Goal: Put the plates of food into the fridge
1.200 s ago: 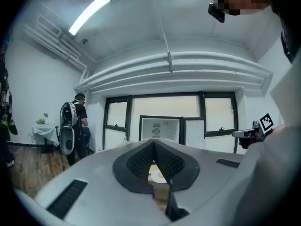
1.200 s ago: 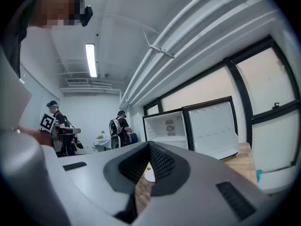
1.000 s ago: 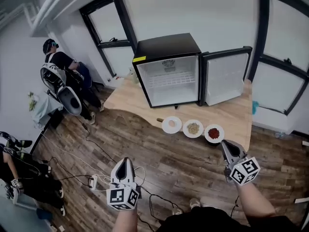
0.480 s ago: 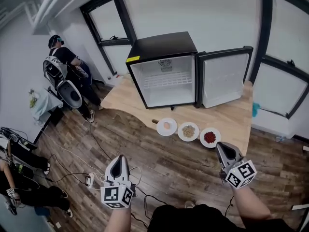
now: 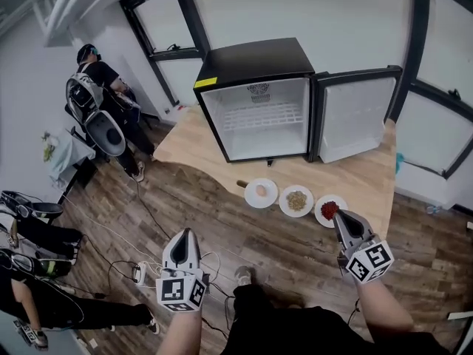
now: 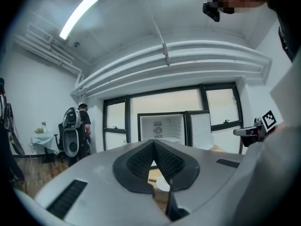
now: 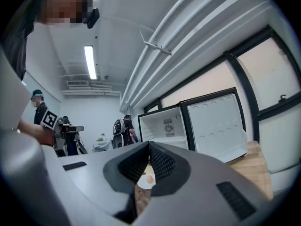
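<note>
A black mini fridge (image 5: pixel 251 65) stands on the wooden table (image 5: pixel 362 180) with its door (image 5: pixel 356 117) swung open to the right and its white shelves bare. In front of it three white plates lie in a row: one with a pale egg-like piece (image 5: pixel 261 192), one with brownish food (image 5: pixel 296 200), one with red food (image 5: pixel 329 208). My right gripper (image 5: pixel 340 215) is shut and empty, its tip just before the red plate. My left gripper (image 5: pixel 183 234) hangs over the floor, shut and empty, well short of the table. The egg plate (image 7: pixel 146 180) shows below the right jaws.
A person with a backpack (image 5: pixel 94 98) stands at the far left by a chair. Cables and a power strip (image 5: pixel 139 274) lie on the wood floor near my left gripper. Another person's legs (image 5: pixel 37 231) reach in at the left edge. Windows line the back wall.
Both grippers have moved forward toward the table. The right one's tip now reaches the red plate's near edge in the head view. Both stay shut.
</note>
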